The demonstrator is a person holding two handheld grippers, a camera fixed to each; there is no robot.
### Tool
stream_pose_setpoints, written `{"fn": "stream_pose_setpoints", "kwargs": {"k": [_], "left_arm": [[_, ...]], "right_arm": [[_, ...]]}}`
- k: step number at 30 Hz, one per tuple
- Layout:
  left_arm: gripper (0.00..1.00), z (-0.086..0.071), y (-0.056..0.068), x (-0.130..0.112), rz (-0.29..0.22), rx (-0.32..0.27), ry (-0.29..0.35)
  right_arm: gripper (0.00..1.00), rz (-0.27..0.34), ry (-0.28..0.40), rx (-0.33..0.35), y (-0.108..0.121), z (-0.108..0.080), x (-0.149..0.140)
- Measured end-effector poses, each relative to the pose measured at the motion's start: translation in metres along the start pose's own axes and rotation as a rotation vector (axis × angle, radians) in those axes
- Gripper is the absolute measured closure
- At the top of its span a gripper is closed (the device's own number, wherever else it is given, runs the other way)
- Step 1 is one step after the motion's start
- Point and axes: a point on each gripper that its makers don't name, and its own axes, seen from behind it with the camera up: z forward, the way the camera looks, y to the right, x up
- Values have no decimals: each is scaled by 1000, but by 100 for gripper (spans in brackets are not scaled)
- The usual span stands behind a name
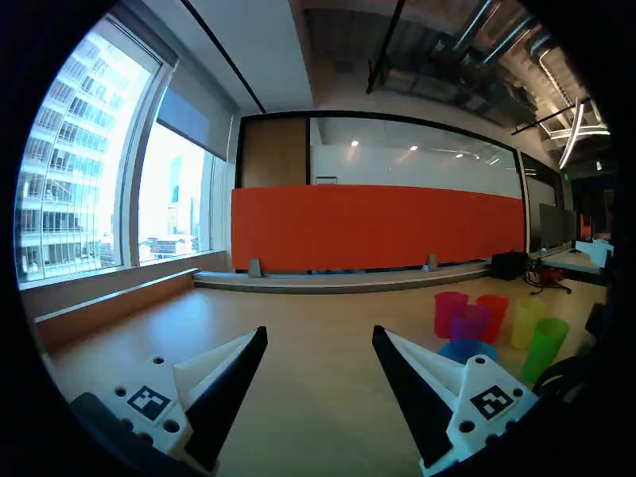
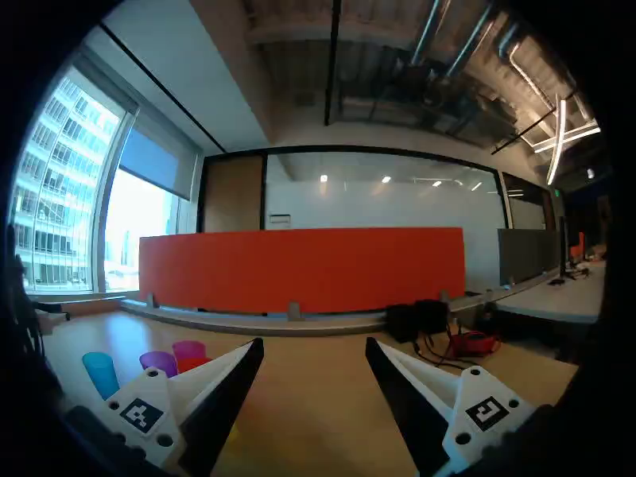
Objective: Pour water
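1. Nearest in the left gripper view: left gripper (image 1: pixel 319 329), white fingers with black inner faces, spread wide, clasping nothing, poised over the pale wooden tabletop (image 1: pixel 318 421).
2. Just past its right-hand finger: a tight cluster of coloured plastic cups, translucent-looking, standing on that tabletop. Blue cup (image 1: pixel 467 350) foremost and partly hidden by the finger. Purple cup (image 1: pixel 469 322) directly behind it. Pink cup (image 1: pixel 447 312) and red cup (image 1: pixel 495 312) flanking the purple one, a little farther back. Yellow cup (image 1: pixel 529 318) and green cup (image 1: pixel 546 346) at the right edge of the group, the green one nearer.
3. Nearest in the right gripper view: right gripper (image 2: pixel 313 342), likewise gaping wide and empty.
4. Behind its left-hand finger: blue cup (image 2: pixel 101 372), purple cup (image 2: pixel 159 362) and pink cup (image 2: pixel 189 348), upright, lower parts hidden by the finger.
5. Farther along, on the right: a black bag (image 2: pixel 413 318) beside a red object (image 2: pixel 471 343) with cables.
6. Farthest: orange partition (image 1: pixel 374 226), bright window (image 1: pixel 79 183), exposed ceiling pipes (image 2: pixel 429 48).
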Motion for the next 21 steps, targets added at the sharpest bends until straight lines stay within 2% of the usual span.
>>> {"fn": "stream_pose_setpoints", "kwargs": {"k": [9,21], "left_arm": [[2,0,-1,0,0,0,0],[2,0,0,0,0,0,0]], "right_arm": [[1,-11,-38,-13,6,-1,-21],[1,-13,-66,-22,11,-2,-36]]}}
